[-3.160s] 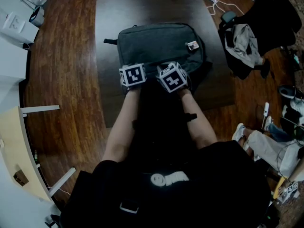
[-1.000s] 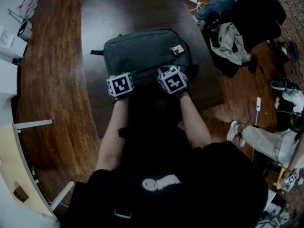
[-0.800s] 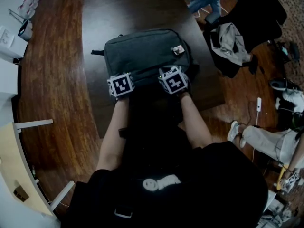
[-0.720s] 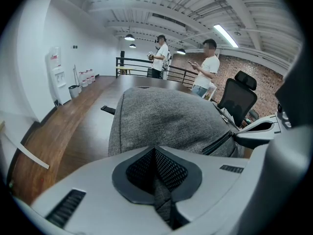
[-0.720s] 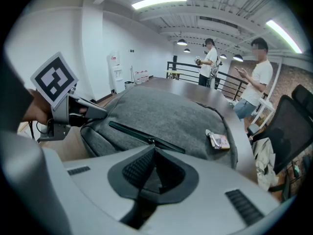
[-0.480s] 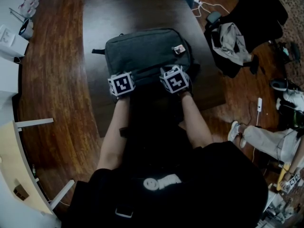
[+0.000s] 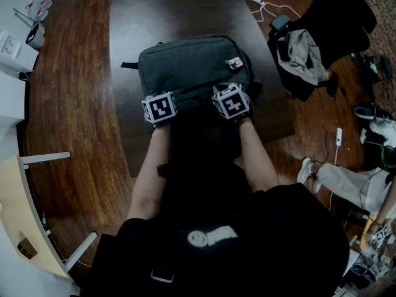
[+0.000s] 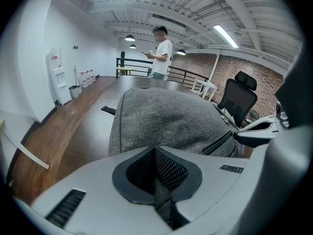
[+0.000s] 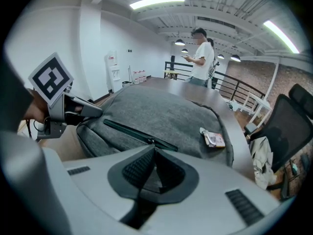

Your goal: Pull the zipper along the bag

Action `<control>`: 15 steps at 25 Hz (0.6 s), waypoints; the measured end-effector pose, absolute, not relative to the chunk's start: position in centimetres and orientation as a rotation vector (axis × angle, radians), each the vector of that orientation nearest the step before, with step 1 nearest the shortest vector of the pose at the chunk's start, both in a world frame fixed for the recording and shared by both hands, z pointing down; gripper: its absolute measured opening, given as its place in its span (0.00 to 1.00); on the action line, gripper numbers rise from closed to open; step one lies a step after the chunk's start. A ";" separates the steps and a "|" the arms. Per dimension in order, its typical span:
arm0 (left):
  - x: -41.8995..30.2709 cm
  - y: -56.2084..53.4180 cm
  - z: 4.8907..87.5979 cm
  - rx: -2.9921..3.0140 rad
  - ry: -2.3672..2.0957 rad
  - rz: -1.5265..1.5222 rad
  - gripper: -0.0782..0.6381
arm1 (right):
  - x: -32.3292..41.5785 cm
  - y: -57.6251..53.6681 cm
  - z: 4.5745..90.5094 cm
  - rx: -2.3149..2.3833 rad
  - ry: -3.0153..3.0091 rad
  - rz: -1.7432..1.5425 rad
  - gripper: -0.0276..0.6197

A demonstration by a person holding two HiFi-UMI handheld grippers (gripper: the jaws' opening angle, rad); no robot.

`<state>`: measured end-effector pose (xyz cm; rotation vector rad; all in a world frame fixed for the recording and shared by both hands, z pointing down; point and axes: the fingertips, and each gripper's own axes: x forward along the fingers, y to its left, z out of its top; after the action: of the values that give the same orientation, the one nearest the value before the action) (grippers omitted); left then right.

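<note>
A grey bag (image 7: 195, 67) lies flat on the dark table (image 7: 179, 5), its near edge just in front of the person, and both arms reach to that edge.

The left hand-held gripper (image 8: 155, 152) is closed on the bag: its own view shows the two pads pressed together with a narrow fold of the grey fabric pinched between them, at the bag's near left corner. The right hand-held gripper (image 9: 154, 150) sits near it to the right, also on the near edge. Its jaws are together, with their tips right at the zipper pull (image 9: 151, 142), gripping the small metal piece that shows just past the pads.

The zipper (image 9: 129, 132) runs as a dark line across the front panel of the bag, from the left hand-held gripper's side to the pull. Seen from the right gripper view, the stretch to the left of the pull looks closed (the line is thin and the fabric meets on both sides).

A small tag (image 9: 213, 138) lies on top of the bag near its right side. A person (image 9: 200, 53) stands at the far end of the table. On the wooden floor to the right, a black office chair (image 7: 346, 17) carries draped clothing (image 7: 303, 48).
</note>
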<state>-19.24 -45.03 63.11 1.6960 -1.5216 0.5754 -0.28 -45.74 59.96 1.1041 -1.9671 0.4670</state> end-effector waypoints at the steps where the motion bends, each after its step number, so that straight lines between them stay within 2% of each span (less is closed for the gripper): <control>1: -19.2 -45.1 63.1 1.698 -1.520 0.573 0.11 | -0.1 -45.8 60.0 1.106 -1.965 0.469 0.08; 15: -19.3 -44.8 63.3 1.691 -1.523 0.588 0.11 | 1.4 -46.3 60.7 1.141 -1.958 0.501 0.08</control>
<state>-19.30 -44.84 63.28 1.6913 -1.5233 0.5884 1.41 -46.34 60.74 1.1409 -1.9584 0.5008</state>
